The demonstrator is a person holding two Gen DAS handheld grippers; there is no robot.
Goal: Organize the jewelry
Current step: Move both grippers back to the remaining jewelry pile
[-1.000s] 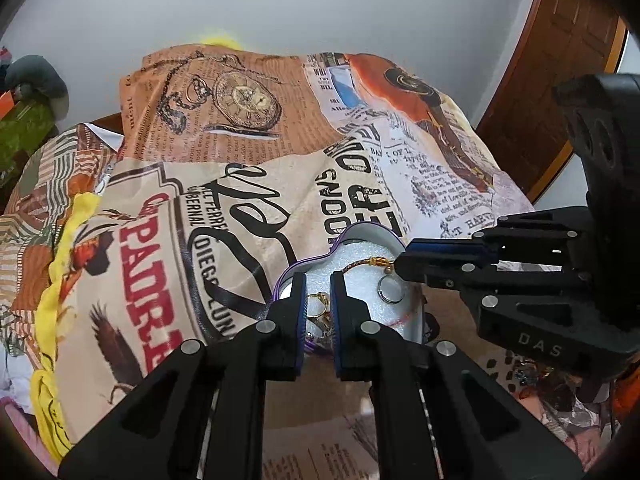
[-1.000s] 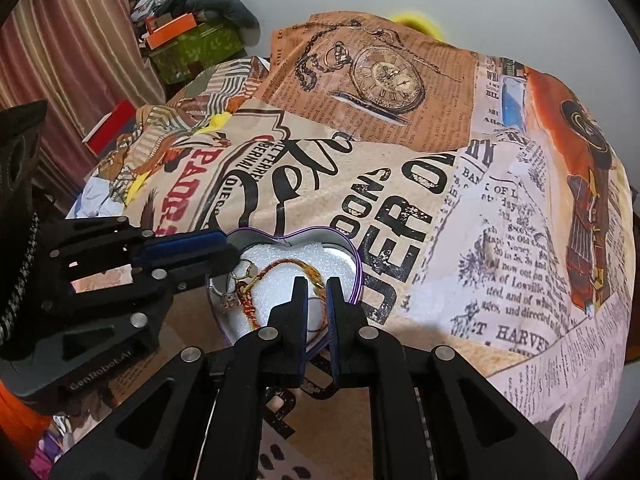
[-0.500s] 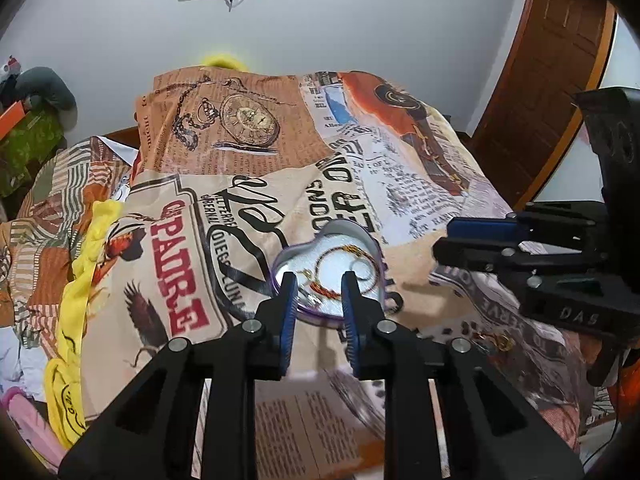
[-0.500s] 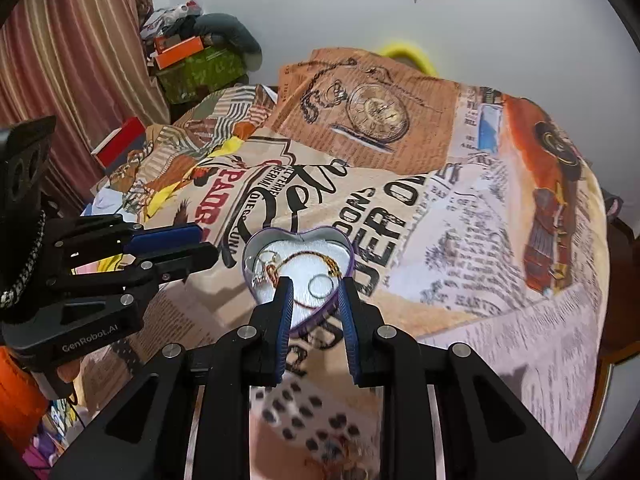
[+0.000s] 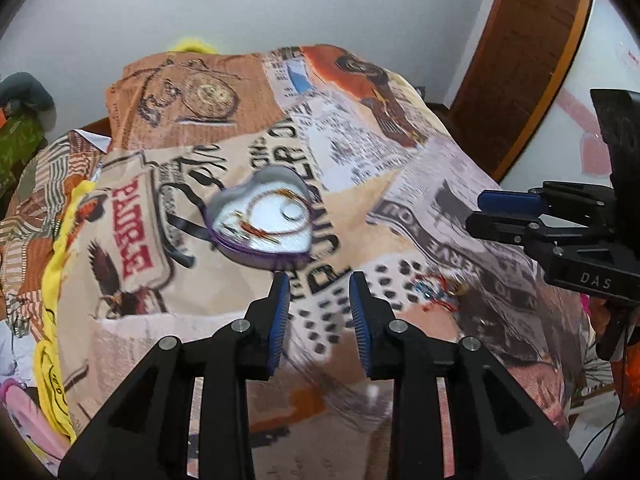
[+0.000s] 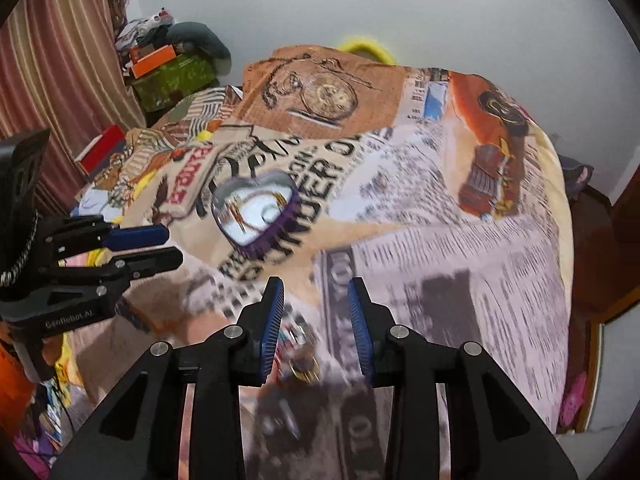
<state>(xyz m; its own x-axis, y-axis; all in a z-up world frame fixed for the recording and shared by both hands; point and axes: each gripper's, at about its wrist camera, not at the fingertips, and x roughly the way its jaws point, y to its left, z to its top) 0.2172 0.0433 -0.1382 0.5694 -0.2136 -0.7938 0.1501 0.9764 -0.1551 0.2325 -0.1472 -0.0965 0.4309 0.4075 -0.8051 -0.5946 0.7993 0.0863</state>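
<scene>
- Heart-shaped tin (image 5: pixel 262 220) lies on the printed bedspread (image 5: pixel 400 184), with chains and a ring inside.
- Left gripper (image 5: pixel 318 286) is released, holding nothing.
- Right gripper (image 6: pixel 315 292) is also released, above loose jewelry (image 6: pixel 302 364).

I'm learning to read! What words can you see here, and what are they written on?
"DAS": on the right gripper, seen from the left wrist.
"GenRobot.AI": on the left gripper, seen from the right wrist; small but legible.
"PADRE": red letters on the bedspread.
"UNDER": big black letters on the bedspread beside the heart tin, partly cut off.
The newspaper-style small print on the bedspread is too blurred to read.
</scene>
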